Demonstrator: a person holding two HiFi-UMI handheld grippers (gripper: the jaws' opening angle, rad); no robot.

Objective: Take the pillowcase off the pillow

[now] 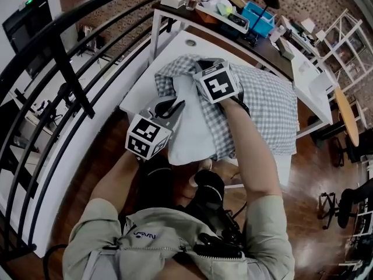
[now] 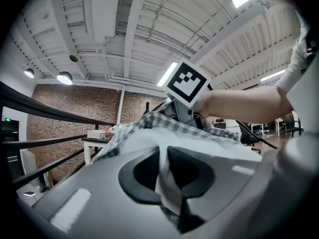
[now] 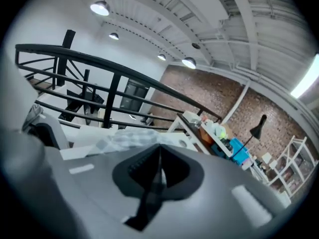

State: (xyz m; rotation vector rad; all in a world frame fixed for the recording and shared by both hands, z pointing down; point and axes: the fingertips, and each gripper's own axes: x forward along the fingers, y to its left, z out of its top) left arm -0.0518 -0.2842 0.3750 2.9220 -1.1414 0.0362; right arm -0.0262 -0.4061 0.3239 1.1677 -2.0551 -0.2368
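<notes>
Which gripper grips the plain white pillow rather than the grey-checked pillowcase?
The left gripper: the plain white pillow is pinched between its jaws, whereas the right gripper is shut on the grey-checked pillowcase.

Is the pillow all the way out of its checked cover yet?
No, the checked pillowcase covers most of the pillow, and only the pillow's white end shows at the near side.

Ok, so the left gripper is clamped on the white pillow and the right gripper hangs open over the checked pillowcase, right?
Not open. The right gripper view shows the right gripper shut on a thin fold of the checked pillowcase. The left gripper is clamped on the white pillow, as you said.
</notes>
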